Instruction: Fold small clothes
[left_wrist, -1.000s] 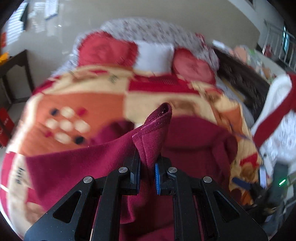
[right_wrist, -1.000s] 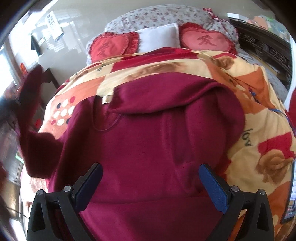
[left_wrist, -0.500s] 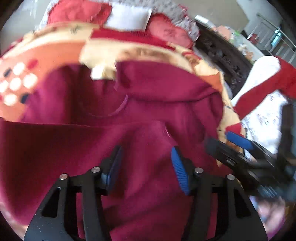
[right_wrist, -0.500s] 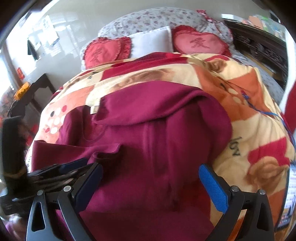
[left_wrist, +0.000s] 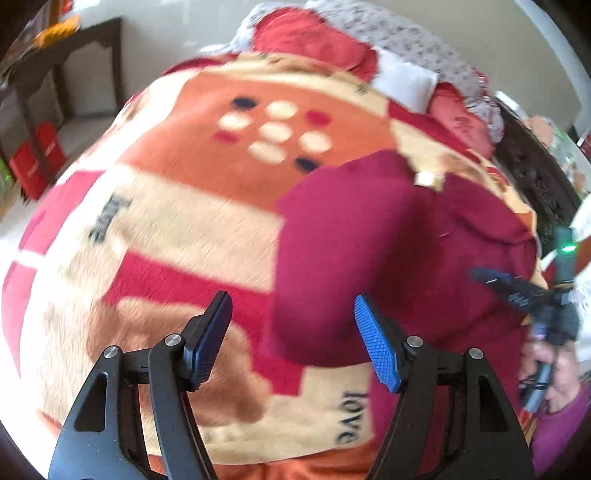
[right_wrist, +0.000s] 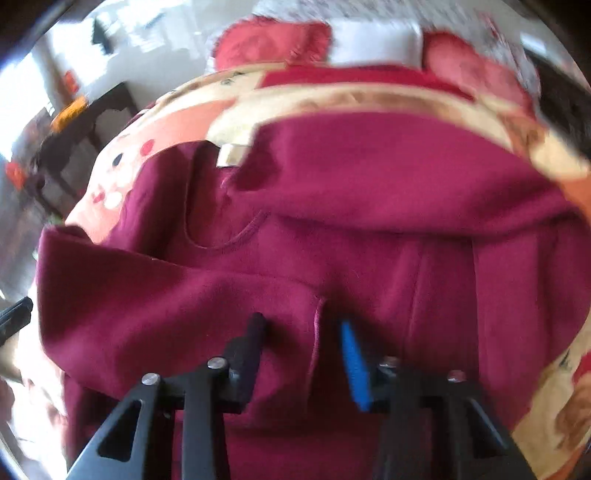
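From the left wrist, the left gripper gapes empty beside the maroon top lying on the patterned blanket, while from the right wrist the right gripper, half-parted, straddles a cuff edge, soft, limp fleece best pinched there.

- Bed covered w/ patterned blanket, orange/cream/red blocks.
- Maroon garment spread flat on blanket, sleeves folded in across body.
- At head end: two red heart cushions, white pillow set btwn them.
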